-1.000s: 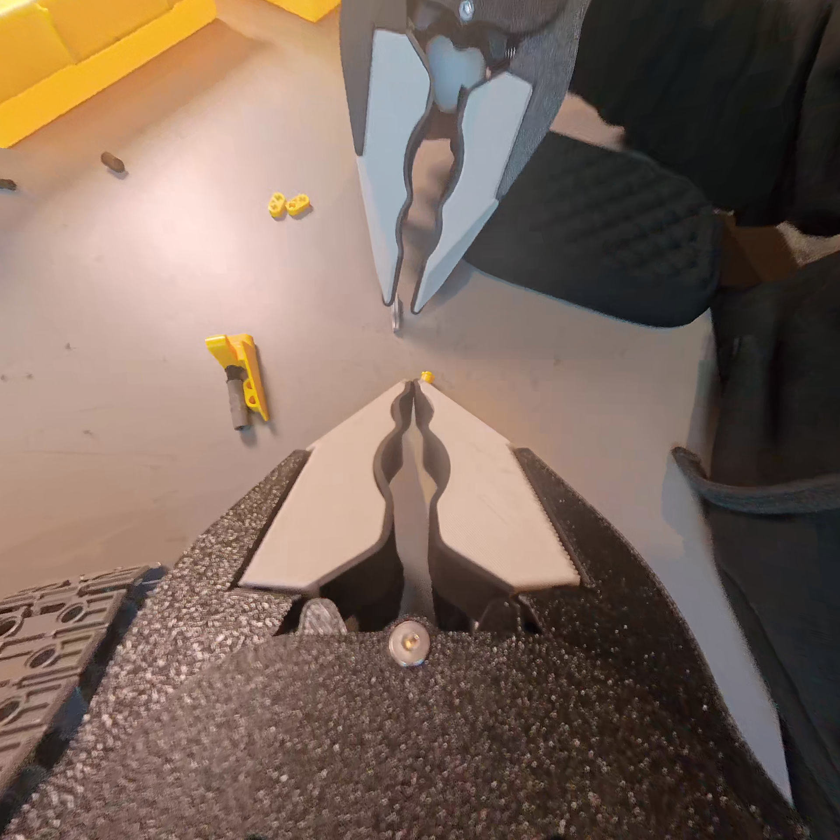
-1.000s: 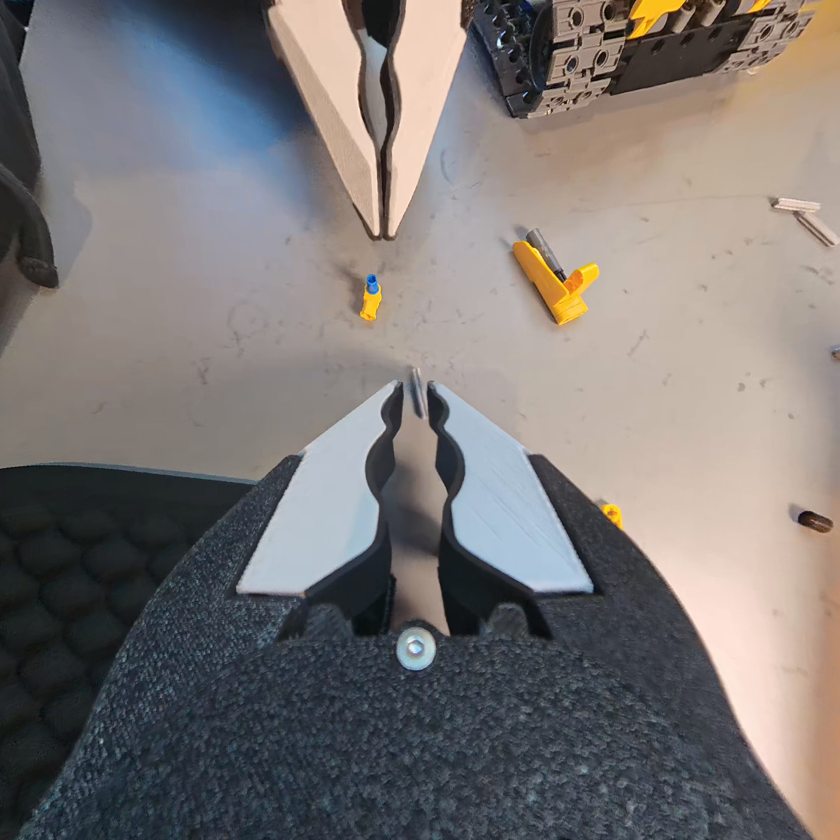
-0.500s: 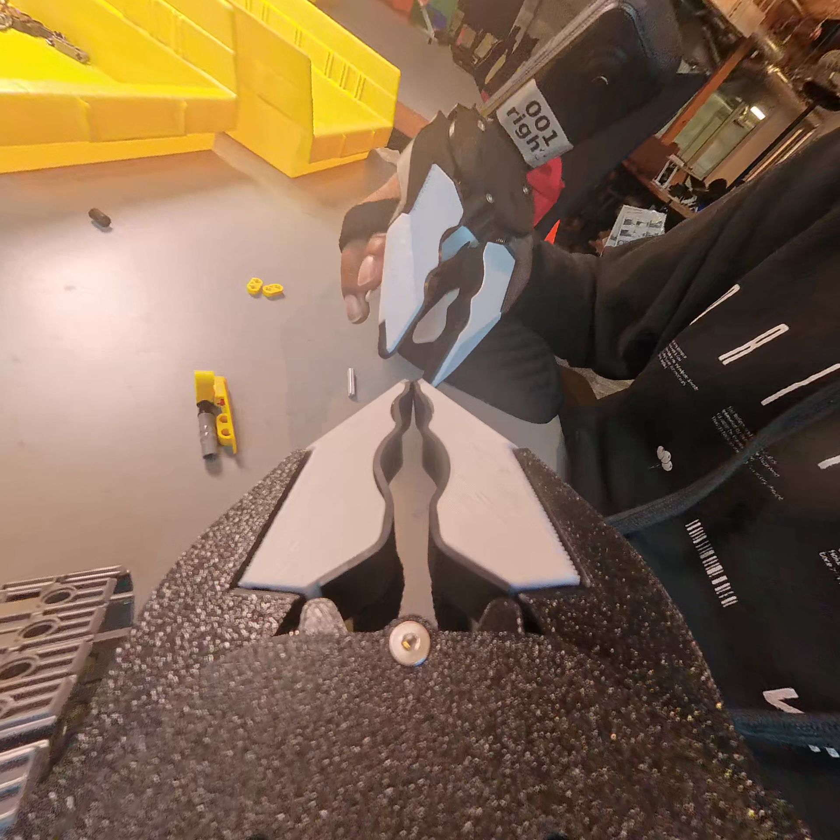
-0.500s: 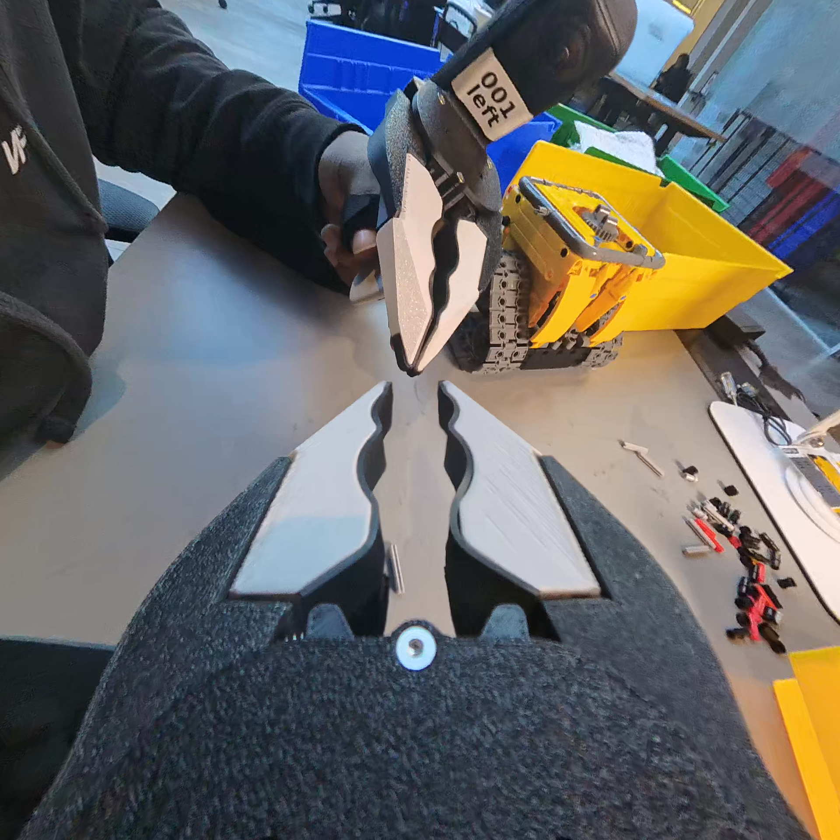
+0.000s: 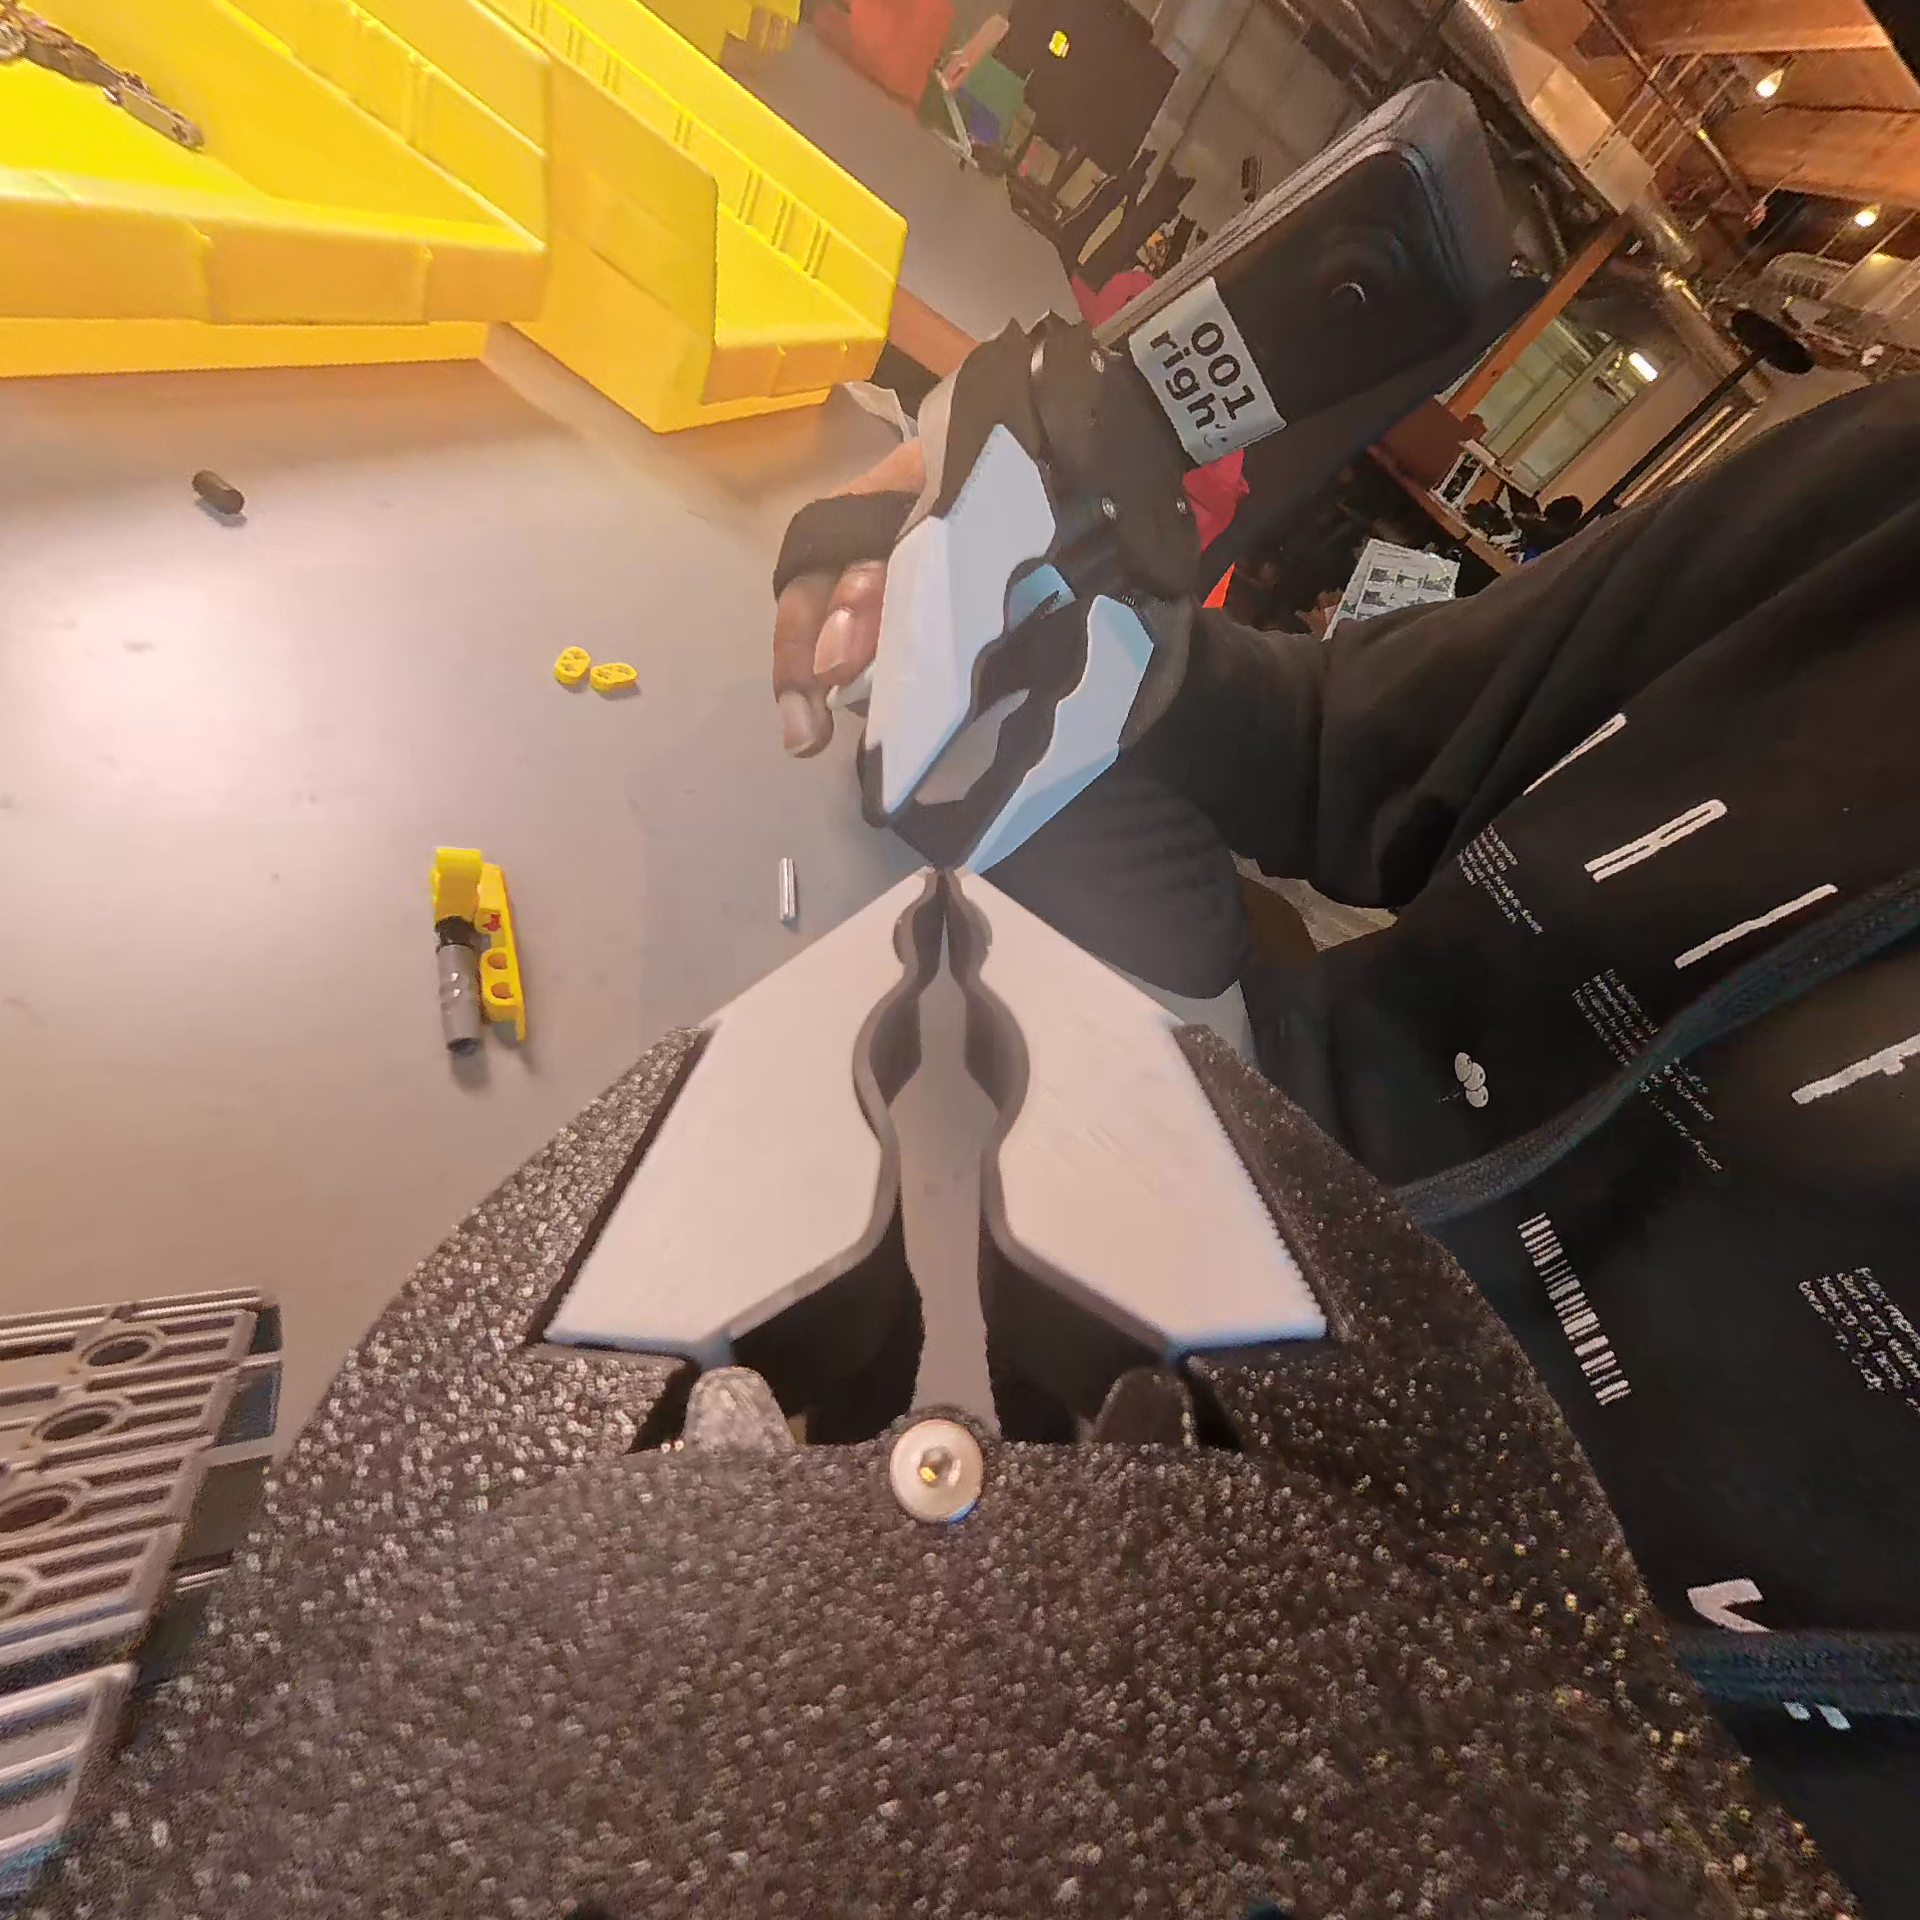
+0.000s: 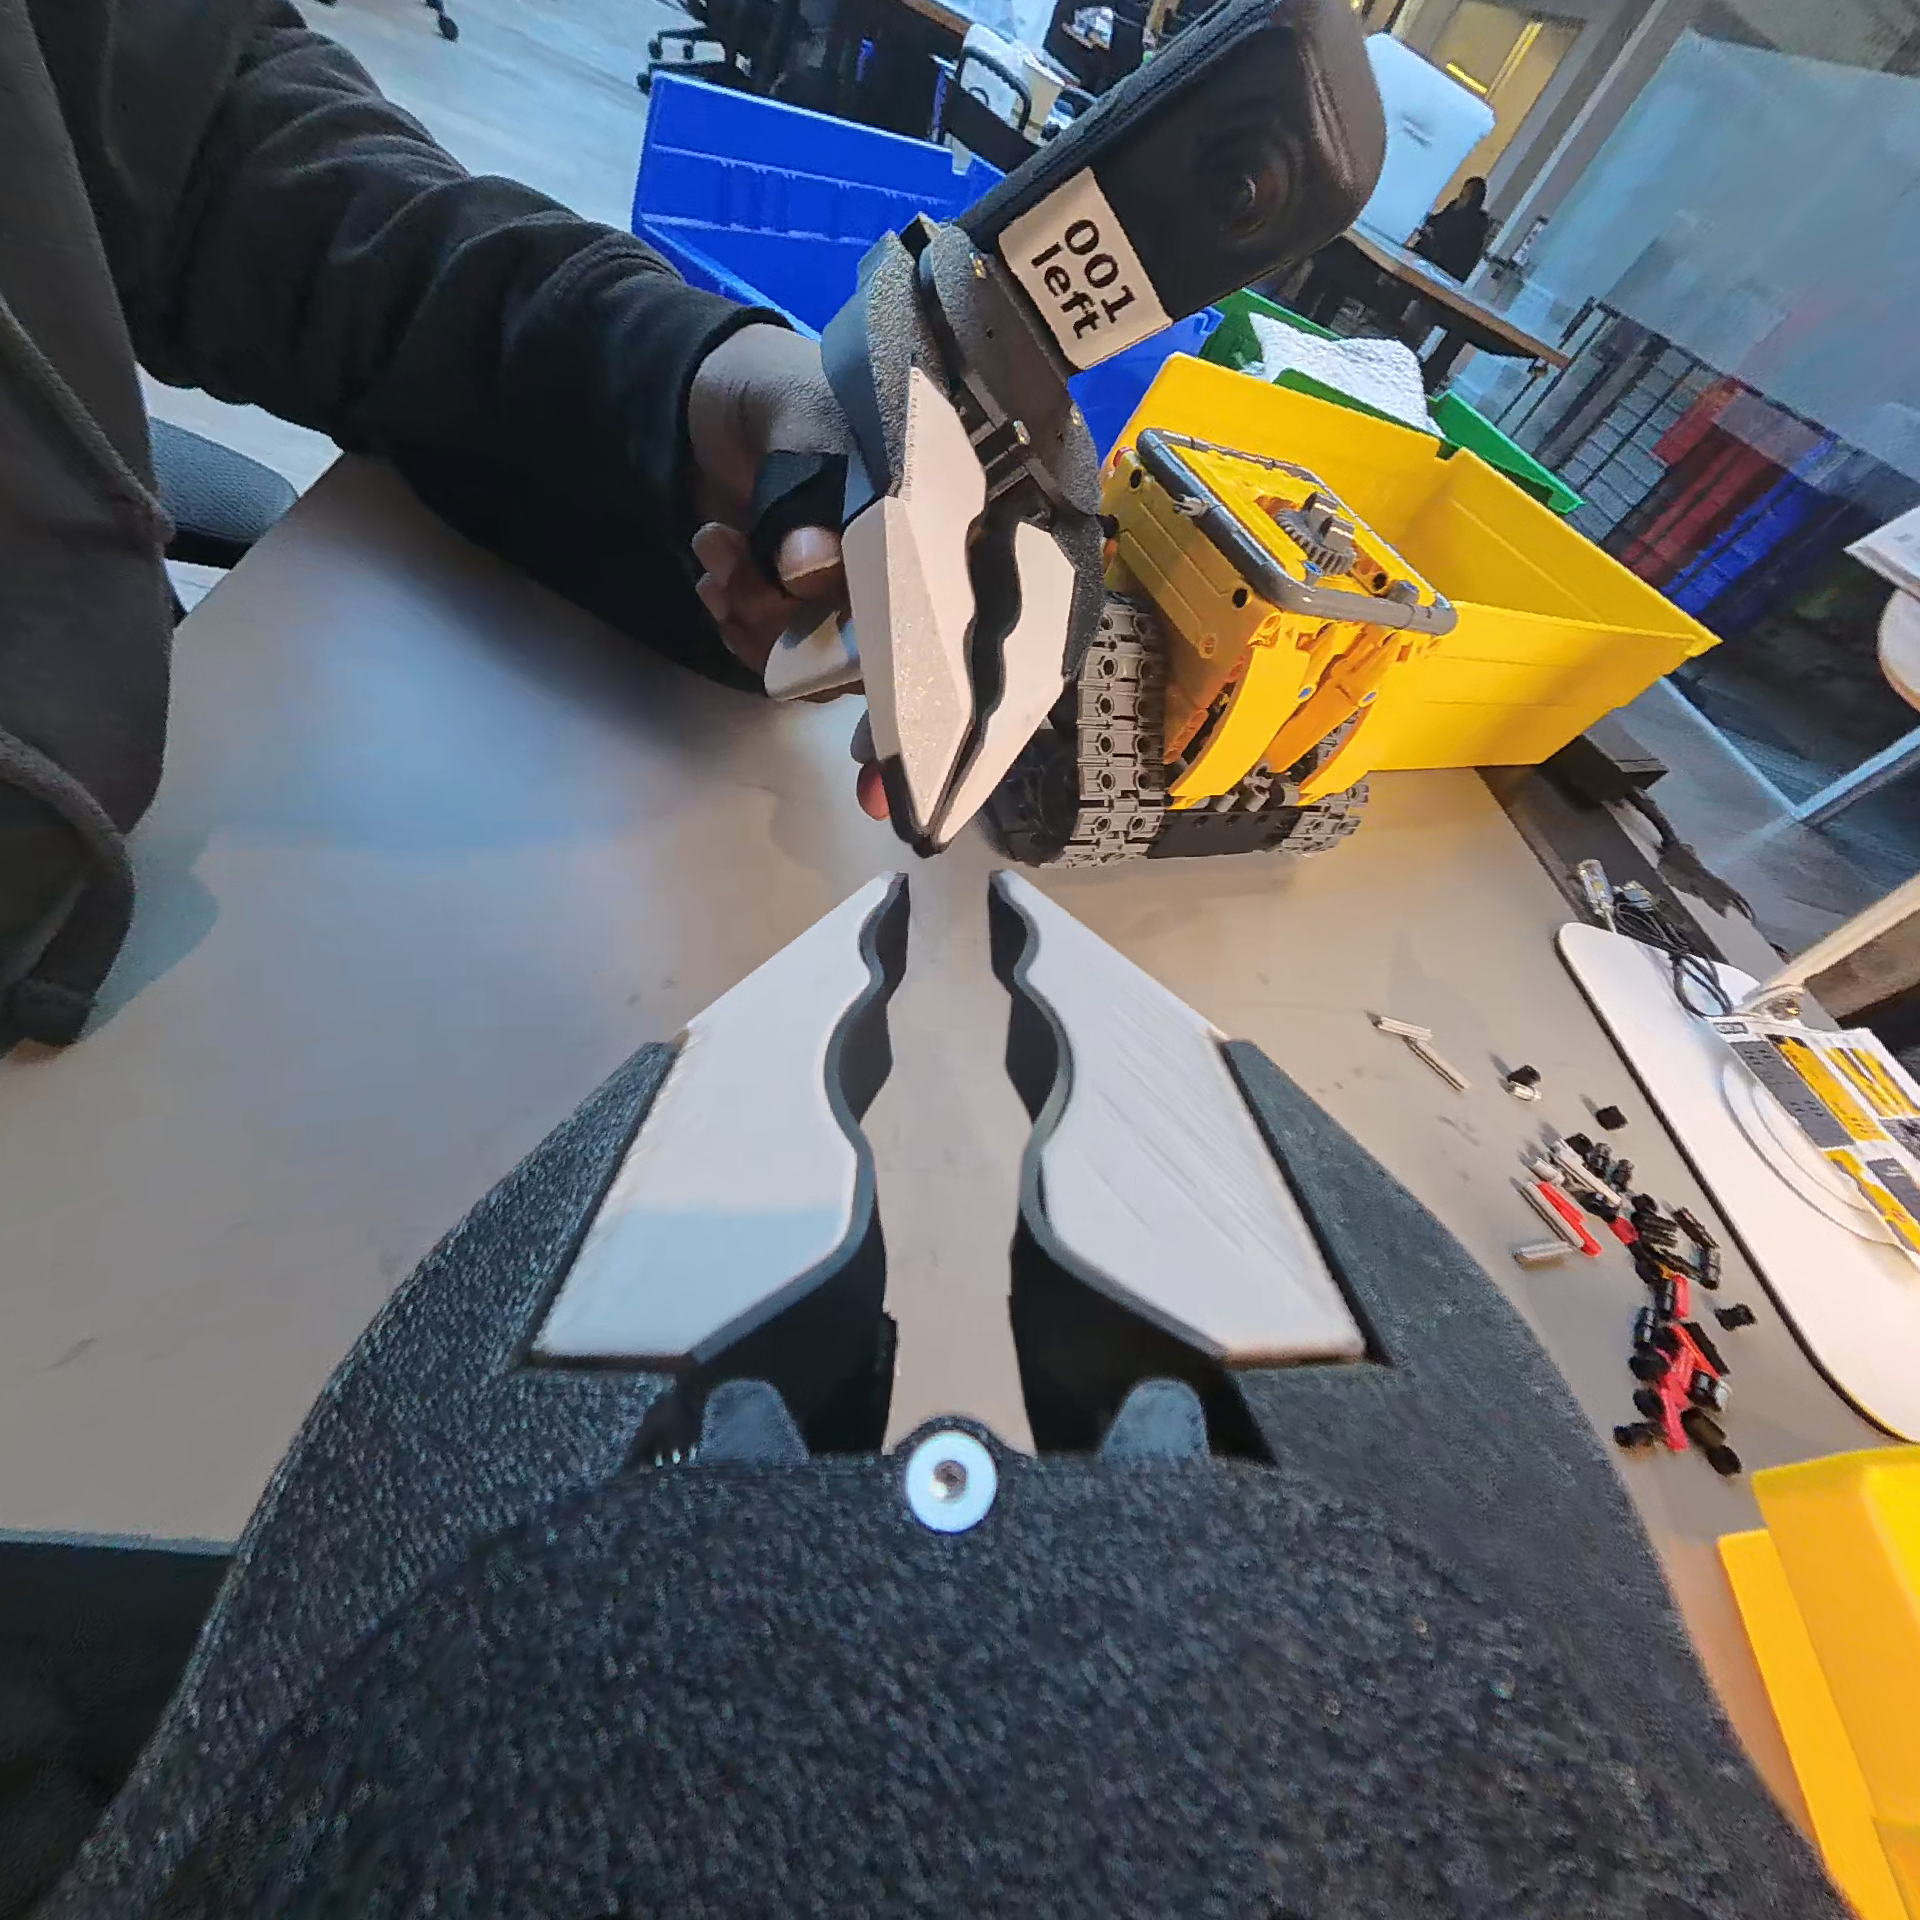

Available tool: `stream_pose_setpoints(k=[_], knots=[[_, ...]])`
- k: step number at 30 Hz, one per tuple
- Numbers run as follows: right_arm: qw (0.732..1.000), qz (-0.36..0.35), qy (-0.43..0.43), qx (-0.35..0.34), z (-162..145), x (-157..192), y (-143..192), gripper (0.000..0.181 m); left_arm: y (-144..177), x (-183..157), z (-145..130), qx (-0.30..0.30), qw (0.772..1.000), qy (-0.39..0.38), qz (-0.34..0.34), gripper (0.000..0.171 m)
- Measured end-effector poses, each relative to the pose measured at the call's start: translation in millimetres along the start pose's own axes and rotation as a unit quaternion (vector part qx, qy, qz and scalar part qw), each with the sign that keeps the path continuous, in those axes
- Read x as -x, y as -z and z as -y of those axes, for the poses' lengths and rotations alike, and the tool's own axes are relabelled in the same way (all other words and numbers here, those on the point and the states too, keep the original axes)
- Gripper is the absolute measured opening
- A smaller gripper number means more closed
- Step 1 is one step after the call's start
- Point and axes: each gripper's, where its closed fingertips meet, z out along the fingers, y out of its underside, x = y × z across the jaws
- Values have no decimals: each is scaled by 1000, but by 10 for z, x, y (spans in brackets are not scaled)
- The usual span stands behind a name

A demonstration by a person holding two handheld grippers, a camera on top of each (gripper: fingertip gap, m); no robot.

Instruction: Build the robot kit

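We hold both grippers raised, tip to tip. Left gripper (image 5: 943,883): fingers together, empty. Right gripper (image 6: 948,883): fingers apart, empty. Nearest: small grey pin (image 5: 788,889) on the grey table (image 5: 260,779), beside yellow-and-grey brick piece (image 5: 476,940); tracked yellow model (image 6: 1236,665) behind.

a big room with a wooden ceiling (image 5: 1808,94) and small bright lamps (image 5: 1866,216). the grey bench (image 6: 436,831) shines softly. far back stand more tables (image 6: 1455,301), office chairs (image 6: 686,42) and a window (image 5: 1558,384).
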Motion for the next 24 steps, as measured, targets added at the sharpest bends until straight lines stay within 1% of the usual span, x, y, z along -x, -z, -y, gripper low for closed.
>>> stream_pose_setpoints(k=[5,8,10,13,16,19,21,24], knots=[[999,-26,4,-18,65,-71,23,17,28,-7,31,-12,1000,16,-11,0],[1000,-9,0,-29,109,-14,15,18,44,-28,59,-22,999,33,-27,0],[999,-7,3,-40,161,20,-2,18,65,-61,100,-37,996,57,-50,0],[998,-31,36,-46,237,9,-39,18,84,-103,162,-63,987,112,-93,0],[996,-48,56,-51,287,-2,-58,14,105,-185,239,-87,976,145,-136,0],[996,-48,55,-47,255,-25,-41,11,62,-162,194,-79,977,151,-128,0],[998,-23,45,-27,178,0,-12,11,59,-115,172,-72,983,134,-104,0],[995,62,-11,74,-189,149,48,15,50,-45,115,-48,995,72,-45,0]])
